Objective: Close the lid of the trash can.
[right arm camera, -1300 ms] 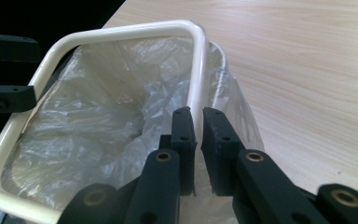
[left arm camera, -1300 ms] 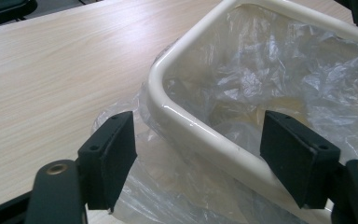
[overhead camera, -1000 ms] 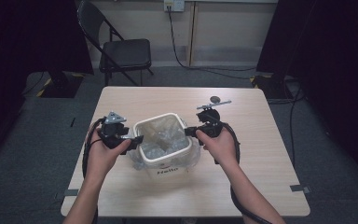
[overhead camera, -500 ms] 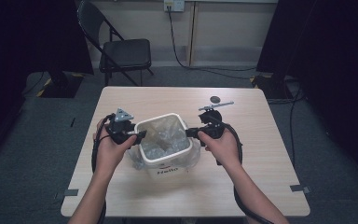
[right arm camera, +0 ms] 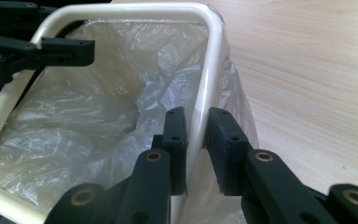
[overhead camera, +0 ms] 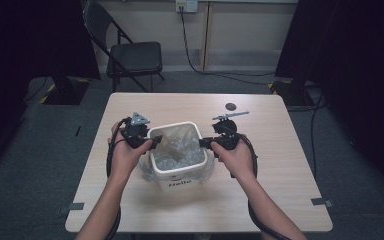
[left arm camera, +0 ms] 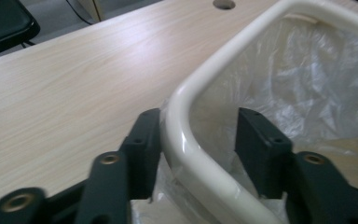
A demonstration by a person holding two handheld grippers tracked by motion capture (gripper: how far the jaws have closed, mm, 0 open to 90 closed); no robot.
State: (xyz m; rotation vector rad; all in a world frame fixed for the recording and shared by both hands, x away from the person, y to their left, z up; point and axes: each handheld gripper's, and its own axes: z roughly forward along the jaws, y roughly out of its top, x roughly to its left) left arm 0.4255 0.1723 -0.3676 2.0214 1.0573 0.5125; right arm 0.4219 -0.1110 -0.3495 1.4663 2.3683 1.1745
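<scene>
Bin (overhead camera: 176, 150), cream, with clear liner (overhead camera: 177, 155): we logged it at the tabletop (overhead camera: 280, 165) centre. Left hand-held gripper (left arm camera: 193, 140) at its 9 o'clock rim, jaws straddling, released. Right hand-held gripper (right arm camera: 196, 140) at 3 o'clock, clenched on rim and liner.

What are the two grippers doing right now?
Left hand-held gripper: open, jaws either side of the bin rim.
Right hand-held gripper: shut on the bin rim.
</scene>
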